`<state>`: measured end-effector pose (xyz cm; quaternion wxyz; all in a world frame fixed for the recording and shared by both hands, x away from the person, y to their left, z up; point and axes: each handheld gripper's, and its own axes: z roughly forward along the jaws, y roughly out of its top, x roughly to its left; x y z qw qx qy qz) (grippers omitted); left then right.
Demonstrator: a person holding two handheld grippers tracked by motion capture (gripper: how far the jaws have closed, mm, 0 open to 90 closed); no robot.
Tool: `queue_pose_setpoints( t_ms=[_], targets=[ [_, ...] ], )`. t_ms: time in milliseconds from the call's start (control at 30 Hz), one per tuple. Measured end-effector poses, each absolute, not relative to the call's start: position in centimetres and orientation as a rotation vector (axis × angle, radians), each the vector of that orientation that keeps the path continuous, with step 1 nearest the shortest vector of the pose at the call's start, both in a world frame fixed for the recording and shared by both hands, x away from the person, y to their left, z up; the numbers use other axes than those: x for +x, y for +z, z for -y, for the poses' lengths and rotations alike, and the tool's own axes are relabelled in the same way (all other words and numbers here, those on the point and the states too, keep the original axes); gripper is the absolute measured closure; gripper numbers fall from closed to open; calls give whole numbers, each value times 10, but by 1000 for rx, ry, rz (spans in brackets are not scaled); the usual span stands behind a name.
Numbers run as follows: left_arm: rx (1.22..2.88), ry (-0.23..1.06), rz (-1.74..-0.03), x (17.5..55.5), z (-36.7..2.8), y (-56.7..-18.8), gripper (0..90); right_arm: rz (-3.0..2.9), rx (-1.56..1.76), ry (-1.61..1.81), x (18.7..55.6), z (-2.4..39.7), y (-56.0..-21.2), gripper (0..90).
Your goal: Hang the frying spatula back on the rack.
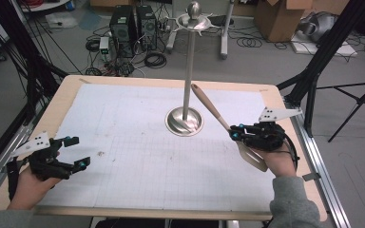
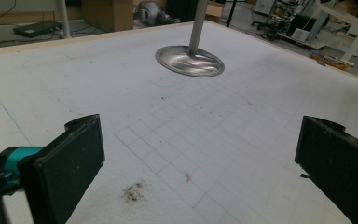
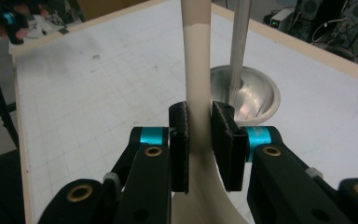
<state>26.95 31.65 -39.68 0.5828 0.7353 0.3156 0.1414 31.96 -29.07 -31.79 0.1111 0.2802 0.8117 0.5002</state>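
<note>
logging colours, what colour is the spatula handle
Pale beige, the spatula handle shows best in the right gripper view.

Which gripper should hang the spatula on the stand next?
Right. The right gripper is shut on the spatula, whose handle tip already points toward the stand. The left gripper is open, far across the table.

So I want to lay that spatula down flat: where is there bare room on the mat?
The white mat lies bare between the left gripper and the stand's round base, and along the near edge. It is tight beside the right gripper, where the spatula slants close to the pole.
</note>
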Motion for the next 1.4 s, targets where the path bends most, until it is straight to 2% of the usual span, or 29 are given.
queue_pose_setpoints(
  t_ms=[300,1400],
  targets=[
    [1710,339,-751,264,-322,-397,18,-2359,805,1484,324,300,-297,778],
    [1737,393,-809,242,-339,-400,18,-2288,756,1553,347,337,-255,778]
  ],
)
